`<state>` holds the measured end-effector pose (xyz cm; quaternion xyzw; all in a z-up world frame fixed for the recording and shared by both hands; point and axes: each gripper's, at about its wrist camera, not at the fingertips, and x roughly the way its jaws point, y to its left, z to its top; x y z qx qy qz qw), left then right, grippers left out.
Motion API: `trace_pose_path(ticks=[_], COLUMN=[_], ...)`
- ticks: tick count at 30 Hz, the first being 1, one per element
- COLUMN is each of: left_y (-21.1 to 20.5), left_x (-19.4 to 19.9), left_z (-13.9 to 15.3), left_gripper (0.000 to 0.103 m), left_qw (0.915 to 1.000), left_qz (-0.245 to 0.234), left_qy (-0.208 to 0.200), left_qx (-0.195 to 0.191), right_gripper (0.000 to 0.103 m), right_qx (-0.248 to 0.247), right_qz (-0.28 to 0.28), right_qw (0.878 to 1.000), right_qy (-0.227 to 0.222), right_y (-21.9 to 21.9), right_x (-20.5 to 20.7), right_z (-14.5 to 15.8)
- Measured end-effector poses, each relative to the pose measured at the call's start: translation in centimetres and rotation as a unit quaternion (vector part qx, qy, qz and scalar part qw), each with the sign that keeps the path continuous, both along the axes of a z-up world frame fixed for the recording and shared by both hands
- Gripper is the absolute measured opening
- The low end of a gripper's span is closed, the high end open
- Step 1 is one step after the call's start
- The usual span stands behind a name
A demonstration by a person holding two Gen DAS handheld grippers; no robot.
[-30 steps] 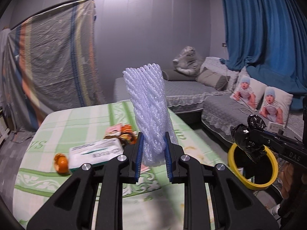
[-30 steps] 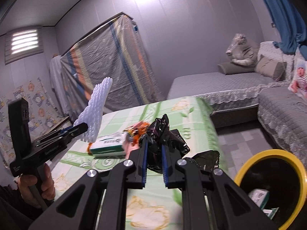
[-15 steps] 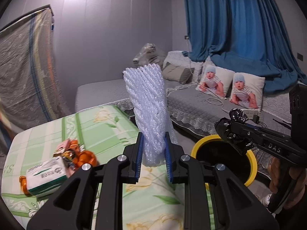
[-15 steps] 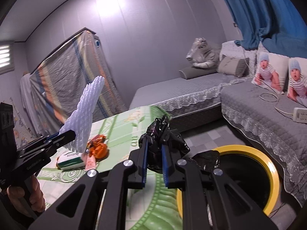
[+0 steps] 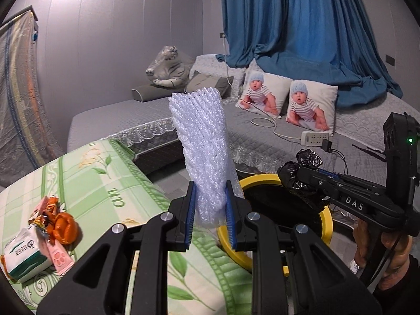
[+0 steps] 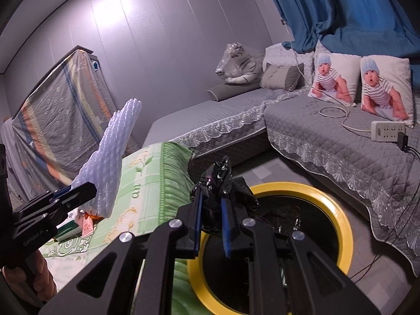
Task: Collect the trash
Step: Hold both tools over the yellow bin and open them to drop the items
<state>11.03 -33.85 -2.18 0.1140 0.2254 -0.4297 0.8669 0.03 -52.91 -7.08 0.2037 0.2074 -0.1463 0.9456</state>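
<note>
Left gripper [image 5: 210, 215] pinches the base of a white foam mesh fruit sleeve [image 5: 203, 144], long axis upright, flared end up, held above the green floral tablecloth edge [image 5: 110, 183] beside the yellow-rimmed round trash bin [image 5: 326, 225]. Right gripper [image 6: 212, 223] is clamped on a crumpled black plastic bag [image 6: 219, 183] over the bin's near rim. The bin has a dark liner; its contents are unclear.

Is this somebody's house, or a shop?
Most likely a home's living or sleeping room: a grey quilted sofa with printed cushions, blue curtains and a stuffed tiger.
</note>
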Motion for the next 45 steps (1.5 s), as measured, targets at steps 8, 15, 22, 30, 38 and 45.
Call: trace_pose_path(ticks=[8,15,22,30,38,45], left_y=[-4.1,-7.7,-9.8,-10.5,-9.7,-7.3], left_x=[-0.1,1.1,2.2,3.1,3.3,3.9], left_z=[-2.2,-5.1,-6.8,-7.9,-7.3,-5.8], left_gripper=[0.020,0.020,0.021,0.040,0.086,0.093], left_qw=[0.9991,0.9965,0.9932,0.9903,0.9936,0.9956], left_qz=[-0.032,-0.049,-0.061,-0.060,-0.036,0.009], left_qy=[0.020,0.053,0.081,0.109,0.100,0.093], left_qx=[0.019,0.043,0.058,0.063,0.039,-0.003], right_gripper=[0.012,0.012,0.012,0.018,0.056,0.065], right_qx=[0.043,0.065,0.088,0.103,0.115,0.113], right_qz=[-0.029,-0.047,-0.065,-0.083,-0.113,-0.123], right_qw=[0.998,0.995,0.992,0.989,0.985,0.985], right_qy=[0.032,0.052,0.070,0.071,0.061,0.044], right_y=[-3.5,-4.9,-6.4,-7.4,-8.3,-8.3], right_x=[-0.5,-0.3,0.0,-0.5,-1.8,-2.8], right_z=[-3.0,-4.7,-6.0,-6.5,-6.5,-5.5])
